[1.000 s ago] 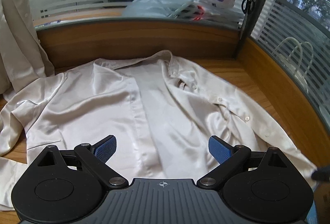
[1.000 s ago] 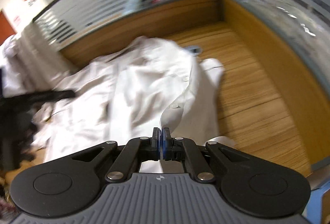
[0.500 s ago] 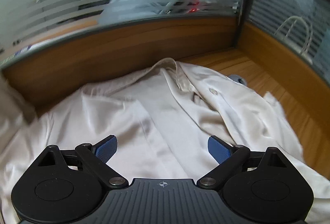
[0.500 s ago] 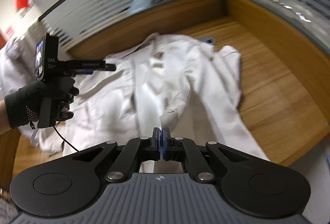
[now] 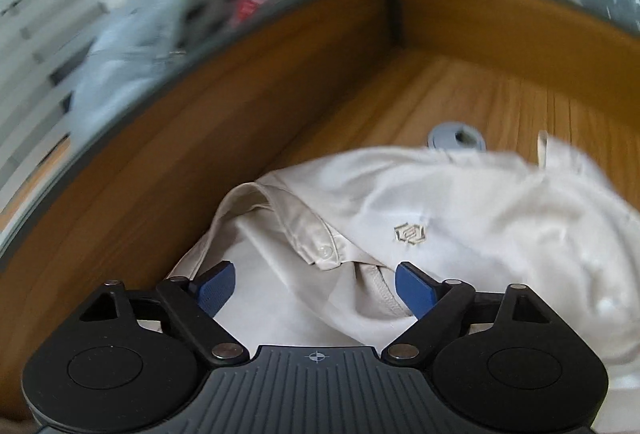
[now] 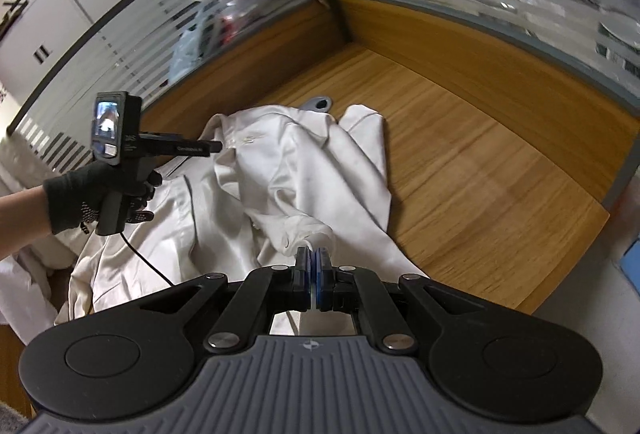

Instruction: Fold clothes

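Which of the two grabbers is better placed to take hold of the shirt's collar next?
Left, probably. The left gripper hangs right over the collar, jaws closing with cloth between them, not yet pinched. The right gripper is shut on a bunch of shirt near the desk's front.

My right gripper (image 6: 311,261) has its blue pads pressed flat together on a bunched fold of the white shirt (image 6: 280,170), which rises from the pinch and spreads away across the wooden desk (image 6: 460,170). The shirt lies rumpled, its collar at the far end near the desk's back wall, with a small grey disc (image 6: 319,102) peeking out just beyond the collar. To the left of the shirt, my gloved left hand (image 6: 96,194) grips the handle of the left gripper (image 6: 216,146), whose tip reaches the shirt near the collar. A black cable (image 6: 148,262) trails from that handle over the shirt's near left part.
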`<state>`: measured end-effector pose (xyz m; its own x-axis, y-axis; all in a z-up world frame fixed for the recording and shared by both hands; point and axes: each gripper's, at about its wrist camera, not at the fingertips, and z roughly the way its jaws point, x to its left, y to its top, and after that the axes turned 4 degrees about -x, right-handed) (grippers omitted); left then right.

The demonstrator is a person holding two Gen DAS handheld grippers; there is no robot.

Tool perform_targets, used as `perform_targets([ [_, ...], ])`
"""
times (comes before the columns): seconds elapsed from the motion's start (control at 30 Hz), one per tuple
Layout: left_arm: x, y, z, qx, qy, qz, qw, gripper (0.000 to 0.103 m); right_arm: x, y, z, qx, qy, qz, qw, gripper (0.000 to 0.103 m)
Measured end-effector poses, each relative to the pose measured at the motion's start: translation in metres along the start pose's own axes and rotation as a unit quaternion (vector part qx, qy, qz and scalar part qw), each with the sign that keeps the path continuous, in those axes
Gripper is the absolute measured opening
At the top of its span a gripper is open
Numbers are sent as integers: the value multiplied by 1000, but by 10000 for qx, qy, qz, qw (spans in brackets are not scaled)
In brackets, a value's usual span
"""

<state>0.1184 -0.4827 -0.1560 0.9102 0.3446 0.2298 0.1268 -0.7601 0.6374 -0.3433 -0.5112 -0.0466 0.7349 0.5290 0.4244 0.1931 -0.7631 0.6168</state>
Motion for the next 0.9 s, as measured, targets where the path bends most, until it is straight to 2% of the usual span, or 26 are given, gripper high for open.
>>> perform_targets([
  [0.13, -6, 1, 21, 176, -90, 395, 9990, 83, -3, -3, 7, 33, -84, 138, 9999, 3],
  [0.2, -6, 1, 30, 290, -188, 446, 9984, 76, -5, -5, 9, 41, -134, 249, 9996, 3],
  [0.27, -5, -2, 36, 357, -219, 475, 9980, 74, -7, -7, 11, 50, -186, 349, 9992, 3],
  [0.37, -3, -2, 39, 219, -154, 559, 9981, 73, -9, -11, 14, 51, -261, 472, 9985, 3],
  [0.43, -2, 0, 42, 119, -125, 634, 9978, 69, -10, -13, 16, 76, -306, 529, 9981, 3],
  [0.57, -2, 4, 42, -191, -144, 770, 9967, 53, -8, -15, 22, 148, -368, 519, 9979, 3],
  [0.63, -2, 7, 40, -338, -152, 754, 9965, 34, -5, -16, 25, 194, -403, 447, 9980, 3],
  [0.67, -1, 8, 39, -386, -185, 721, 9965, 14, -4, -16, 26, 214, -411, 416, 9981, 3],
  [0.7, 1, 10, 37, -430, -194, 676, 9966, 8, -3, -16, 27, 233, -418, 385, 9981, 3],
  [0.9, 25, 15, 13, -666, 70, 293, 9973, 8, 8, -18, 24, 332, -373, 185, 9986, 3],
])
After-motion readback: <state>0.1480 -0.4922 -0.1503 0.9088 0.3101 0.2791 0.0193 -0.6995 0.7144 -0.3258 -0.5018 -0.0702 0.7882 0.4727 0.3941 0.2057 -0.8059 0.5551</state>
